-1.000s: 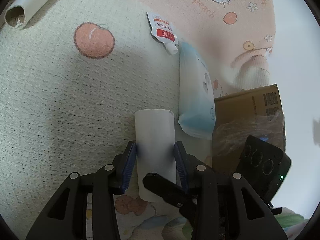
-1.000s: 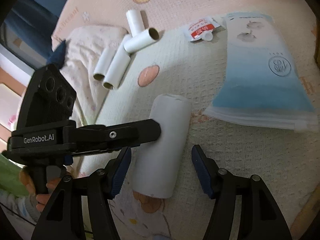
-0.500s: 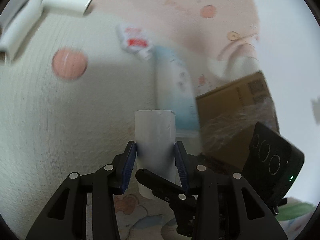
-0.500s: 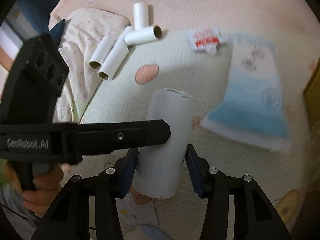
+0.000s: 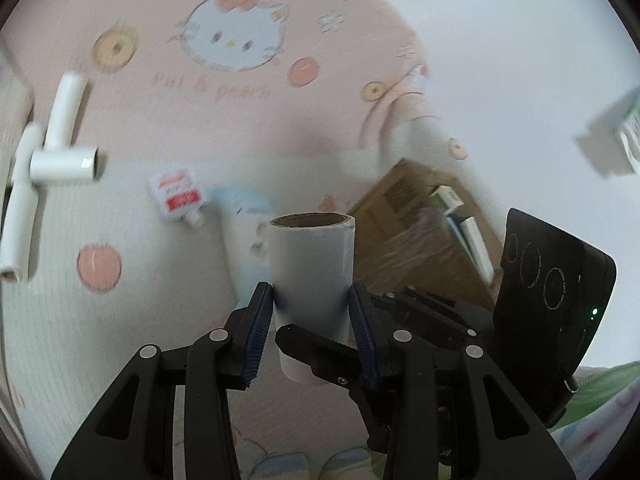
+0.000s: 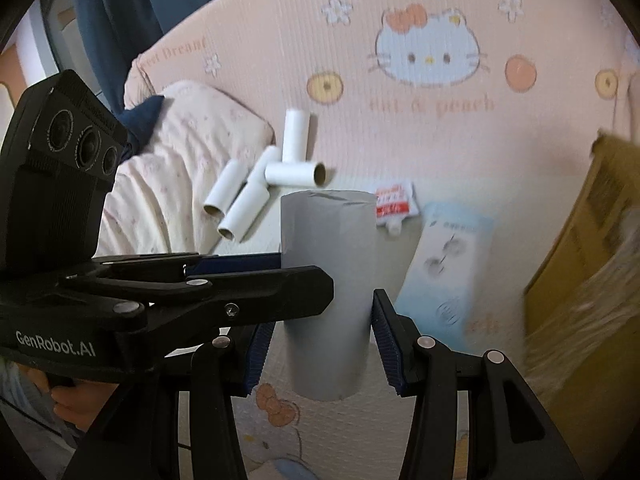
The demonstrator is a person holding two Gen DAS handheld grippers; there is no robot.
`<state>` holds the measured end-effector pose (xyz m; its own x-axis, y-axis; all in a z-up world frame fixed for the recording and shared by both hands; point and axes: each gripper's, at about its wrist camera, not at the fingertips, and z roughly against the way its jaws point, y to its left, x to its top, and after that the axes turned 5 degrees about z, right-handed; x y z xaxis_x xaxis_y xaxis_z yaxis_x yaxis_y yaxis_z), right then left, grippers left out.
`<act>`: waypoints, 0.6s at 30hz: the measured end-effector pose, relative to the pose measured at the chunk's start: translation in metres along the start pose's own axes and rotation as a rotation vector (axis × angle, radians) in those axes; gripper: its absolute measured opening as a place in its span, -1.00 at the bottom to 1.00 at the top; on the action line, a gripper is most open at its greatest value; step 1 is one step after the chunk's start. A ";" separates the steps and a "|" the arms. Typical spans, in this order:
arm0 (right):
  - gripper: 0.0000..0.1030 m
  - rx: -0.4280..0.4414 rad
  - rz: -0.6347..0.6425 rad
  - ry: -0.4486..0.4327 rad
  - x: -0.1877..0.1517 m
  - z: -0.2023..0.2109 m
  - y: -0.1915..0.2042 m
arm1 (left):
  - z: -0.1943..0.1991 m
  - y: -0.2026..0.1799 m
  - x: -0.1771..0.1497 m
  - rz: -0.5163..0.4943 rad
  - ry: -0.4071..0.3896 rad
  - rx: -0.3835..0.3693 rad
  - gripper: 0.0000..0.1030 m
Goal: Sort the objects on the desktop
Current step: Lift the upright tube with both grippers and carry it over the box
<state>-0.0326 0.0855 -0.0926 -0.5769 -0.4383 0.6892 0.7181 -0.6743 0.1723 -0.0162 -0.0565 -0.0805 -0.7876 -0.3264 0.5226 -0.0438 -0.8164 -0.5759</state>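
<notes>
Ahead and right of the left gripper point(image 5: 312, 320), an open cardboard box point(image 5: 404, 216) holds a few upright packets, with clear film crumpled over its near side; the left gripper is clamped on a white roll point(image 5: 312, 272), both blue pads against its sides, the roll lifted above the mat point(image 5: 120, 340); the right gripper point(image 6: 322, 344) brackets the same roll lower down, pads at or very near its sides, contact unclear; four small paper tubes point(image 6: 256, 188) lie ahead and left; one red-labelled pouch point(image 6: 394, 204) and one pale blue bag point(image 6: 448, 264) lie ahead, beyond the roll.
</notes>
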 end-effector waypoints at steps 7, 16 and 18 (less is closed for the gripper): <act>-0.18 -0.092 0.017 -0.066 0.015 0.040 -0.011 | 0.005 -0.043 0.017 -0.127 -0.036 -0.025 -0.17; -0.18 -0.180 -0.018 -0.156 0.031 0.090 -0.042 | -0.006 -0.105 0.048 -0.273 -0.058 -0.079 -0.17; -0.18 -0.197 -0.023 -0.169 0.035 0.100 -0.051 | -0.010 -0.116 0.053 -0.286 -0.057 -0.098 -0.17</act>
<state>-0.0505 0.1635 -0.0067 -0.5069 -0.3275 0.7974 0.6066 -0.7927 0.0601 -0.0592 0.0253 0.0081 -0.6990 -0.1187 0.7052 -0.3200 -0.8300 -0.4569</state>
